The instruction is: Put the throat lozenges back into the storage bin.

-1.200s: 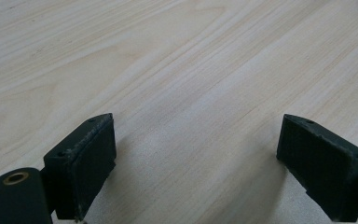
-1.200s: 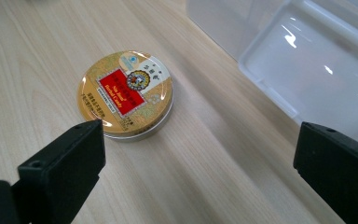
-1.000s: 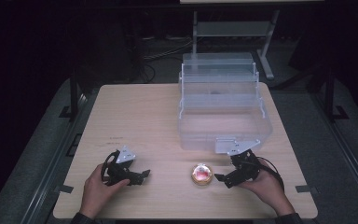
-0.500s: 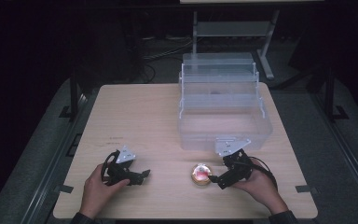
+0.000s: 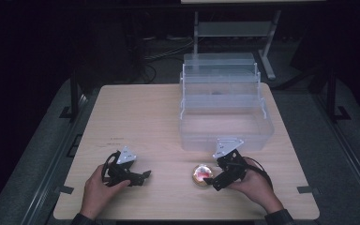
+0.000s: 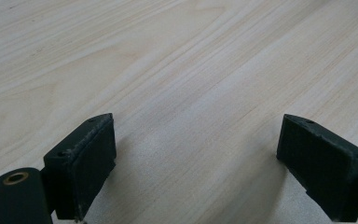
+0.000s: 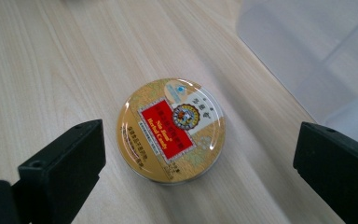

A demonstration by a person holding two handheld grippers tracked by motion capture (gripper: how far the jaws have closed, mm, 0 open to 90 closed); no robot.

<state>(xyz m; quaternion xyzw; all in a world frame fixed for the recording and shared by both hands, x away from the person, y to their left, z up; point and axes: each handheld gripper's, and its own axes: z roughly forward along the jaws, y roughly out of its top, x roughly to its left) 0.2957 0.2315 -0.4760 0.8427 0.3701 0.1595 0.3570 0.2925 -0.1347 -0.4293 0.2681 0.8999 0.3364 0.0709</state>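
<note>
Closer now, the right tongs (image 7: 198,154) gape wide around the round tin (image 7: 171,129); left tongs (image 6: 193,163) stand open over bare surface (image 6: 177,70)

I work in a lab-type recording room; my bench is a bare pale wooden table (image 5: 159,117) under focused light; surroundings are dark; loose cables (image 5: 164,51) lie on the grey floor (image 5: 37,154); a metal stand (image 5: 234,28) sits behind.

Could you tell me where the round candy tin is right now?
The candy tin lies flat near the table's front edge, just left of the open right gripper, in front of the clear plastic bin.
</note>
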